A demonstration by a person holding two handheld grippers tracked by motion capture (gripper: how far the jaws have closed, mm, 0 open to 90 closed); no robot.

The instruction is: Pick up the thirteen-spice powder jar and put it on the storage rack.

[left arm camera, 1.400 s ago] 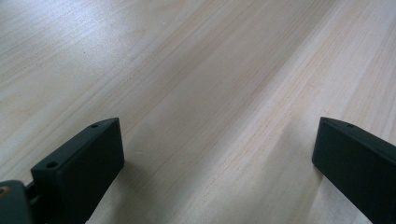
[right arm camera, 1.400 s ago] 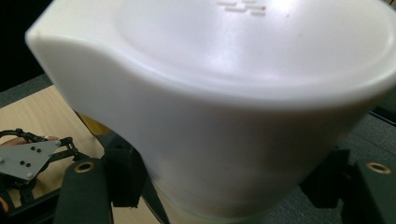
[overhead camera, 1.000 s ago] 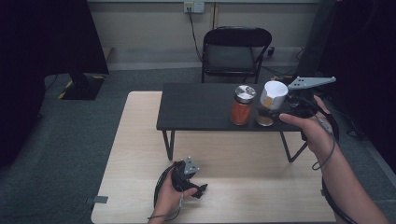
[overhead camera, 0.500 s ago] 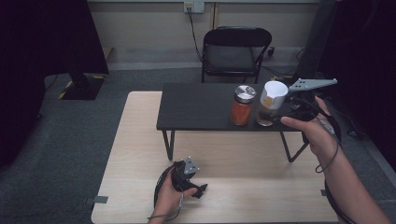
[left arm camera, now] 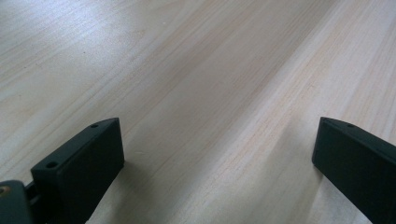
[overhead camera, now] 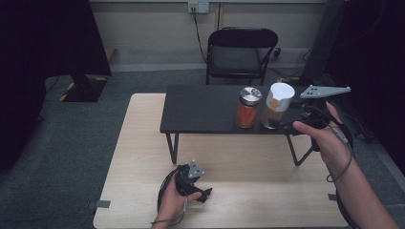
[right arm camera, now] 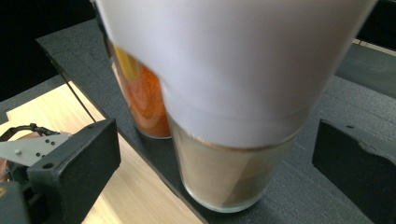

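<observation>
Now the right gripper (overhead camera: 286, 123) is held level by an outstretched forearm, jaws just opened wide either side of the white-lidded jar (overhead camera: 276, 106), not pressing it; jar stands upright on the black bench (overhead camera: 200, 107), beside an orange jar (overhead camera: 247, 108); left gripper (overhead camera: 206, 194) rests low on the wooden table (overhead camera: 143, 143), jaws apart, nothing btwn.

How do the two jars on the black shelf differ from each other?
The white-capped jar is taller and holds tan contents; the silver-lidded jar is shorter and holds orange-red contents. The white cap is tall and covers the jar's upper half; the silver lid is low. Both stand upright, side by side near the black shelf's front edge.
</observation>
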